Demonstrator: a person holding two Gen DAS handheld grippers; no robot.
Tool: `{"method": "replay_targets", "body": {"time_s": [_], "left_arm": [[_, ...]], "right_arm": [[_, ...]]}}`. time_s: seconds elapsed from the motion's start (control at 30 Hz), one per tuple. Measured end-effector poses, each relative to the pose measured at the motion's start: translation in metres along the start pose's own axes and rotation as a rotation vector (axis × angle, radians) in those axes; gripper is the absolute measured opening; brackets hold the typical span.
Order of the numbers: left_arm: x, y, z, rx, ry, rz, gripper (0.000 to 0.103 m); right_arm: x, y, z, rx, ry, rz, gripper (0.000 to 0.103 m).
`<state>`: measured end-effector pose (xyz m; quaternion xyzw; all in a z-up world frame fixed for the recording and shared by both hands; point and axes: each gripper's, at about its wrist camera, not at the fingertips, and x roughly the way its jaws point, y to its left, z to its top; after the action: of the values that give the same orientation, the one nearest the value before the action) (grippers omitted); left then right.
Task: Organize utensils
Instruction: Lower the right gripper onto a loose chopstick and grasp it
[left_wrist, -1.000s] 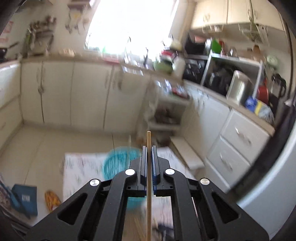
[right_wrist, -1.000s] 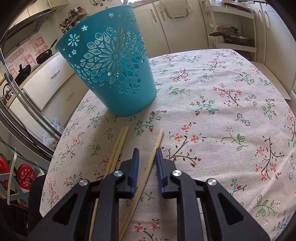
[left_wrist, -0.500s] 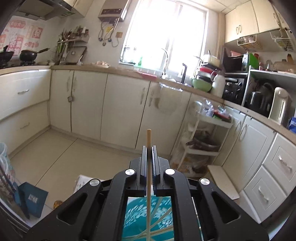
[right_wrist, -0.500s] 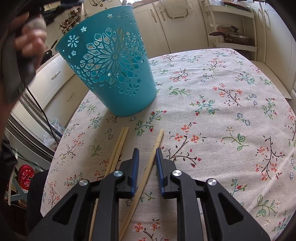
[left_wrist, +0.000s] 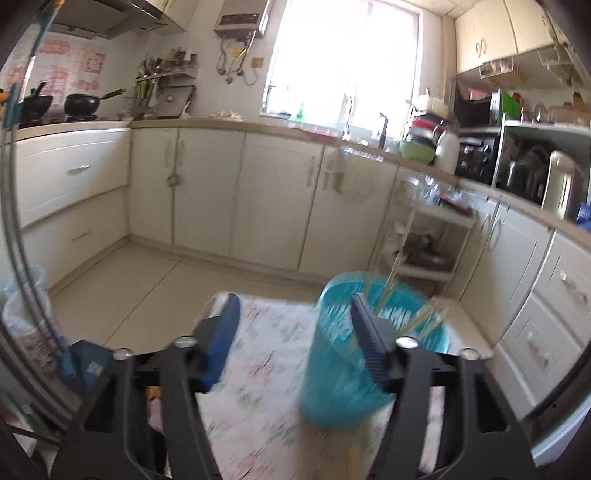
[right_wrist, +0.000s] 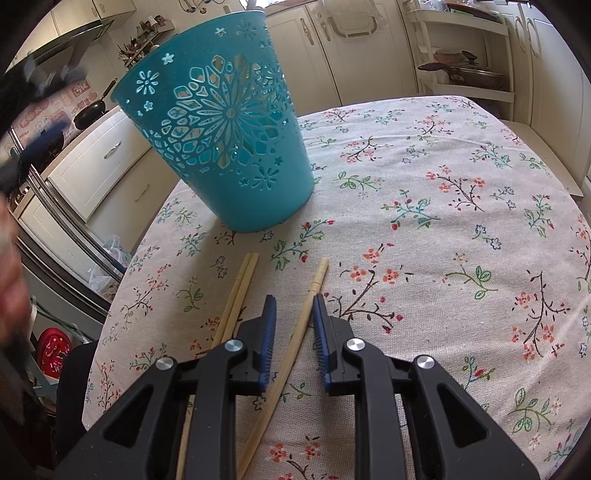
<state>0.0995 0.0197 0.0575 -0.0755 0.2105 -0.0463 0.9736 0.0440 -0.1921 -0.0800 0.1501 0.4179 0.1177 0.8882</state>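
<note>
A teal cut-out basket (right_wrist: 229, 147) stands on the flowered tablecloth (right_wrist: 443, 221). In the left wrist view the basket (left_wrist: 332, 369) is blurred, with several chopsticks (left_wrist: 424, 321) leaning inside it. My left gripper (left_wrist: 295, 299) hovers just before it, jaws opening wide with nothing between them. My right gripper (right_wrist: 294, 300) sits low over the table, its jaws opening slightly. A single chopstick (right_wrist: 314, 291) lies on the cloth between them, and the pads do not press it. Two more chopsticks (right_wrist: 240, 284) lie side by side just to its left.
Kitchen cabinets (left_wrist: 207, 192) and a white shelf rack (left_wrist: 424, 236) lie beyond the table. A person's blurred hand (right_wrist: 11, 288) shows at the left edge of the right wrist view. The cloth to the right of the chopsticks carries nothing.
The left gripper dropped toward the basket and its jaws opened, so the chopstick it held is no longer between them. The right gripper stayed over its chopstick, jaws a touch wider.
</note>
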Motion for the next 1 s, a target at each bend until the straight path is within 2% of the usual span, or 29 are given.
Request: {"method": "replay_targets", "body": {"time_s": [0.2,0.3,0.37,0.47,0.63,0.7,0.77,0.83,0.9,1.0], "left_arm": [[0.032,0.008,-0.077,0.080,0.261,0.015,0.064],[0.041,0.007,-0.099,0.092,0.310,0.015,0.066],[0.045,0.010,-0.104,0.078,0.348,0.011,0.075],[0.047,0.020,-0.107,0.035,0.358,0.001,0.085],[0.054,0.039,-0.112,-0.054,0.407,-0.036,0.087],[0.054,0.039,-0.113,-0.061,0.409,-0.041,0.087],[0.052,0.038,-0.114,-0.060,0.402,-0.046,0.087],[0.051,0.036,-0.113,-0.060,0.399,-0.052,0.088],[0.051,0.037,-0.113,-0.064,0.400,-0.054,0.088],[0.051,0.039,-0.113,-0.075,0.403,-0.054,0.088]], "right_arm": [[0.001,0.003,0.000,-0.013,0.000,-0.013,0.022],[0.002,0.006,-0.001,-0.019,-0.001,-0.027,0.022],[0.000,0.010,-0.003,-0.029,-0.003,-0.050,0.022],[0.002,0.017,-0.003,-0.059,0.003,-0.092,0.022],[0.008,0.036,-0.004,-0.151,0.011,-0.210,0.020],[0.008,0.047,-0.007,-0.230,0.046,-0.178,0.010],[0.005,0.053,-0.012,-0.288,0.077,-0.163,0.010],[0.003,0.054,-0.012,-0.311,0.108,-0.164,0.010],[0.002,0.051,-0.011,-0.286,0.121,-0.184,0.024],[0.003,0.053,-0.013,-0.263,0.111,-0.219,0.024]]}}
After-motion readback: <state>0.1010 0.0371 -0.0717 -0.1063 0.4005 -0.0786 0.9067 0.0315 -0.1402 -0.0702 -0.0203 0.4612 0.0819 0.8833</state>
